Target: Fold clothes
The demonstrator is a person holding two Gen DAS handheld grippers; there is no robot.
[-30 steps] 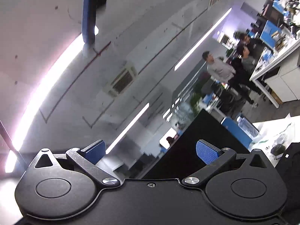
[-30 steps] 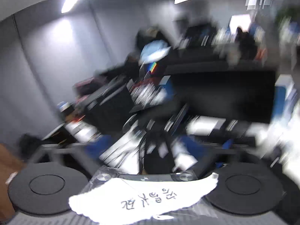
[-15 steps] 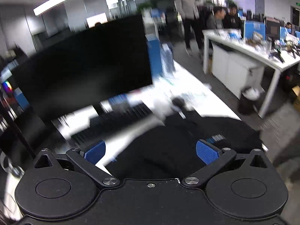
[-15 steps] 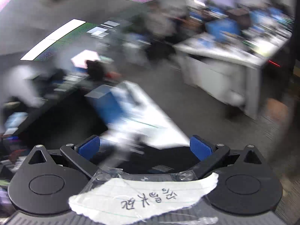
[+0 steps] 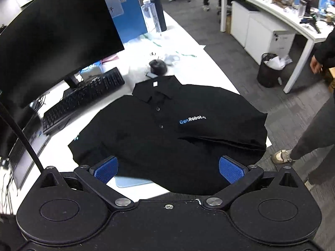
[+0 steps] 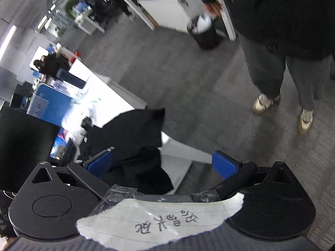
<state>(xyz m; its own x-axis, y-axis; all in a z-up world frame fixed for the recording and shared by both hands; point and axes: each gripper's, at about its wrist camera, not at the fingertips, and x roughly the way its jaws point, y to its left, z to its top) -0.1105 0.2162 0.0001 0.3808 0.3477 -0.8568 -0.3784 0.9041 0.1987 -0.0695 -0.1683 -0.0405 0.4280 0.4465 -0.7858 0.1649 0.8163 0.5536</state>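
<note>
On white desk [image 5: 211,60] | black short-sleeved polo shirt [image 5: 167,125] lies spread flat, front up (sleeves out, so reachable) | left gripper [image 5: 168,168] above shirt hem, spread wide, empty | right gripper [image 6: 161,164] over shirt's overhanging side, likewise.

**Black polo shirt laid out on the desk**

A black polo shirt [image 5: 167,129] lies face up and mostly flat on the white desk [image 5: 196,62], collar pointing towards the monitor side. The buttoned placket runs down its middle, with blue and white lettering on the chest. One sleeve spreads over the desk; the other side reaches the desk's edge, and part of it hangs over [image 6: 144,129].
</note>
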